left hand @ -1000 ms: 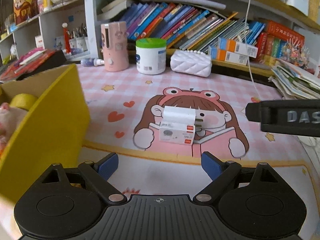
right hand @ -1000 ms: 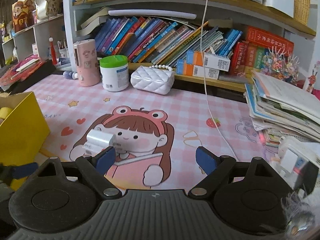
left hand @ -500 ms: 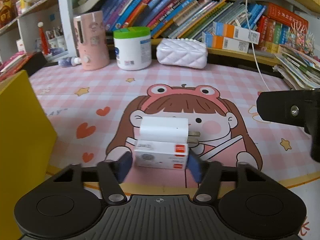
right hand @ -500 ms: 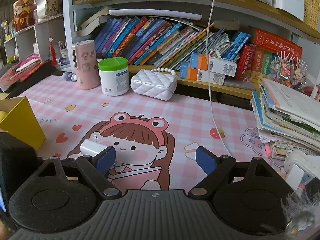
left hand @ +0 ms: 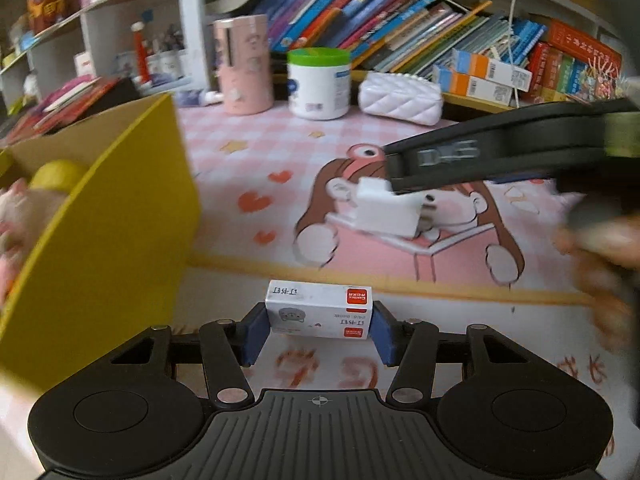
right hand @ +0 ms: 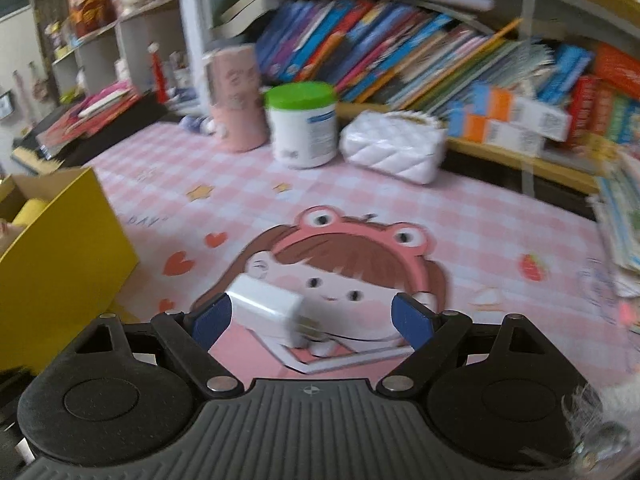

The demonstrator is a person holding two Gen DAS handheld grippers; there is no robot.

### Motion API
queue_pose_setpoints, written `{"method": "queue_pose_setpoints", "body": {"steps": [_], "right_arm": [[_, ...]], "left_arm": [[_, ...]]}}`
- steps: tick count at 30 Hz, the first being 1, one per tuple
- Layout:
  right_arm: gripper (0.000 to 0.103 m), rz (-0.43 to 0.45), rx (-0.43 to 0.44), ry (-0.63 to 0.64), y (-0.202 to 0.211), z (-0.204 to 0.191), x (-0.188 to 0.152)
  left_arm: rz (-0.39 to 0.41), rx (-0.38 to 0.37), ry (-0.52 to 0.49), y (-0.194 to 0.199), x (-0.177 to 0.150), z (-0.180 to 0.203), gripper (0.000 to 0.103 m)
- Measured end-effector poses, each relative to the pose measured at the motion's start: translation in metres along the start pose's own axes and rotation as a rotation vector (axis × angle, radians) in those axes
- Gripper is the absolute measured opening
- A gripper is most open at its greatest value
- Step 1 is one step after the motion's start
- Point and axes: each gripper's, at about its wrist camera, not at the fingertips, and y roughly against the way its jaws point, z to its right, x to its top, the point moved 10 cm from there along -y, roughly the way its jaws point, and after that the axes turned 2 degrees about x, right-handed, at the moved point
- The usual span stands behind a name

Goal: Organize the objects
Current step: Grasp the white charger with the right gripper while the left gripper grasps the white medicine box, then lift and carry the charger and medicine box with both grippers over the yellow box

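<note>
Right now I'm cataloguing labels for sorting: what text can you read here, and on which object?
"Comix" on the red tag of the small white staple box, seen upside down, gripped in the left gripper jaws.
Chinese characters on that box's top: too small to read surely.
"DAS", partly blurred, on the black right gripper arm.
"DAY" on the pink checked desk mat.
White green-lidded jar, book spines: unreadable.

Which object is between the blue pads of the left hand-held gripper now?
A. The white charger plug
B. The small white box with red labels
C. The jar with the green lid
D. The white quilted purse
B: in the left wrist view the left hand-held gripper has its blue pads pressed on both ends of the small white box, while the charger plug lies farther off on the mat.
</note>
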Motion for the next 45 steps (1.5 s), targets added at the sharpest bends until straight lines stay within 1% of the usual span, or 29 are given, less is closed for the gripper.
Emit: {"method": "queue_pose_setpoints", "body": {"steps": [5, 7, 10, 17, 21, 25, 33, 39, 45], "right_arm": [[0.081, -0.069, 0.004, 0.044, -0.040, -0.017, -0.007], [0.075, -0.089, -0.001, 0.046, -0.049, -0.018, -0.011], [0.061, -0.118, -0.001, 0.038, -0.060, -0.015, -0.018], [0.059, -0.109, 0.005, 0.059, -0.054, -0.017, -0.022], [0.059, -0.093, 0.005, 0.037, -0.032, -0.013, -0.023], [0.059, -0.080, -0.006, 0.006, 0.000, -0.009, -0.029], [0.059, -0.043, -0.052, -0.074, 0.070, -0.010, -0.047], [0.059, -0.015, -0.103, -0.123, 0.116, -0.028, -0.066], [0.059, -0.018, -0.137, -0.130, 0.142, -0.064, -0.087]], "left_arm": [[0.000, 0.040, 0.023, 0.018, -0.007, -0.017, 0.052], [0.006, 0.048, 0.031, 0.023, -0.008, -0.021, 0.052], [0.014, 0.058, 0.035, 0.031, -0.010, -0.026, 0.052], [0.036, 0.051, 0.044, 0.045, -0.011, -0.026, 0.052], [0.059, 0.031, 0.056, 0.052, -0.009, -0.025, 0.052], [0.082, -0.002, 0.063, 0.058, -0.006, -0.023, 0.052], [0.158, -0.097, 0.046, 0.086, -0.002, -0.024, 0.052], [0.192, -0.161, 0.020, 0.109, -0.011, -0.035, 0.052], [0.208, -0.191, 0.018, 0.133, -0.027, -0.062, 0.052]]}}
